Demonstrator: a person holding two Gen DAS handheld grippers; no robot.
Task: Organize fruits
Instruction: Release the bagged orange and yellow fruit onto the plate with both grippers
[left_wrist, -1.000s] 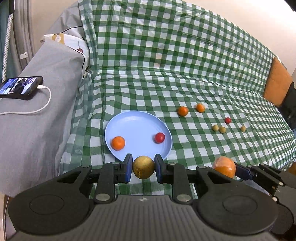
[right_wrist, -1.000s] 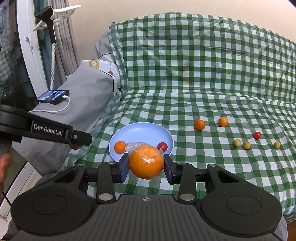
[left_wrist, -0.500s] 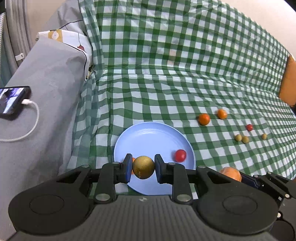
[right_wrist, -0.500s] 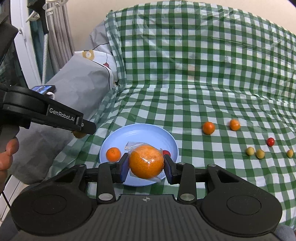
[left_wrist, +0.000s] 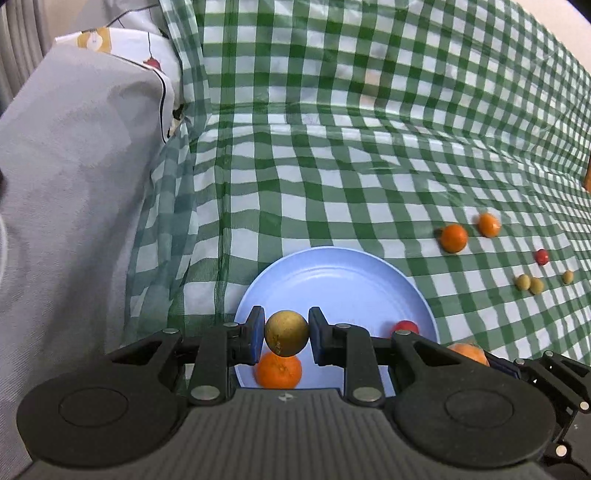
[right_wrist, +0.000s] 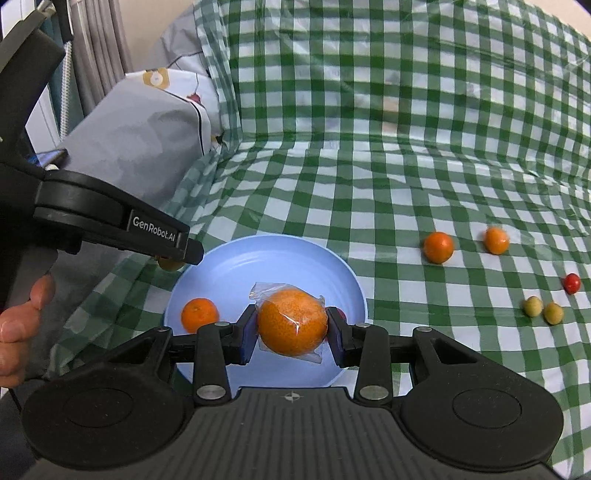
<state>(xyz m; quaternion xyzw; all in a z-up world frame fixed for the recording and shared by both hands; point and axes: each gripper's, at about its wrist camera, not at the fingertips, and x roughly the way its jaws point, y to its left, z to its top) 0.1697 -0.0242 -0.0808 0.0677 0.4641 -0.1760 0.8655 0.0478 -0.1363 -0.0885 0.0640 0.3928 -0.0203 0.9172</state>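
My left gripper (left_wrist: 286, 335) is shut on a brownish-yellow round fruit (left_wrist: 286, 333) and holds it above the near part of the blue plate (left_wrist: 343, 280). A small orange (left_wrist: 279, 370) and a red cherry tomato (left_wrist: 405, 326) lie on the plate. My right gripper (right_wrist: 291, 328) is shut on a plastic-wrapped orange (right_wrist: 291, 321) over the same plate (right_wrist: 273, 258), where the small orange (right_wrist: 200, 314) also shows. The left gripper's body (right_wrist: 110, 221) shows at the left of the right wrist view.
On the green checked cloth (left_wrist: 332, 166) to the right lie two small oranges (left_wrist: 453, 238) (left_wrist: 489, 224), a red tomato (left_wrist: 542, 256) and three yellowish-green small fruits (left_wrist: 529, 283). A grey cushion (left_wrist: 74, 166) rises at the left.
Both grippers have moved forward toward and over the plate, each keeping its fruit. The phone on the cushion has left the left wrist view.
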